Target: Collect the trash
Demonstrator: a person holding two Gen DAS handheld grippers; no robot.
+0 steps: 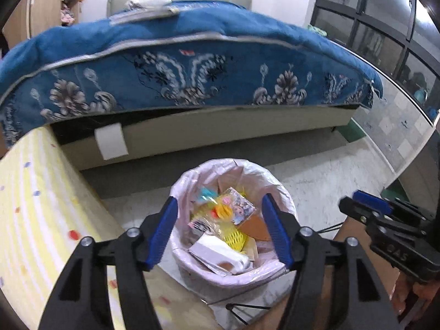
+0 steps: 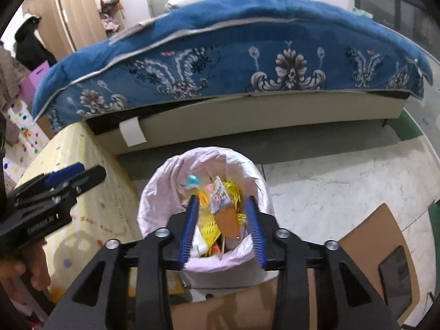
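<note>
A trash bin with a pale pink liner (image 1: 233, 277) (image 2: 154, 192) stands on the floor in front of the bed. Inside lie a colourful wrapper (image 1: 239, 206) (image 2: 220, 198), yellow mesh (image 1: 236, 238), an orange card (image 1: 254, 227) (image 2: 228, 222) and a white box (image 1: 217, 250). My left gripper (image 1: 220, 200) (image 2: 90, 172) hangs open over the bin's mouth, with no trash pinched in its blue pads. My right gripper (image 2: 221, 200) (image 1: 354, 200) is also open above the bin, jaws narrower, and the trash seen between them lies lower down in the bin.
A bed with a blue floral blanket (image 1: 192, 77) (image 2: 233, 55) runs across the back. A yellow dotted mat (image 1: 35, 206) (image 2: 90, 206) rises left of the bin. Brown cardboard (image 2: 379, 233) lies on the marble floor (image 2: 330, 187) at right. A hand (image 2: 16, 272) holds the left gripper.
</note>
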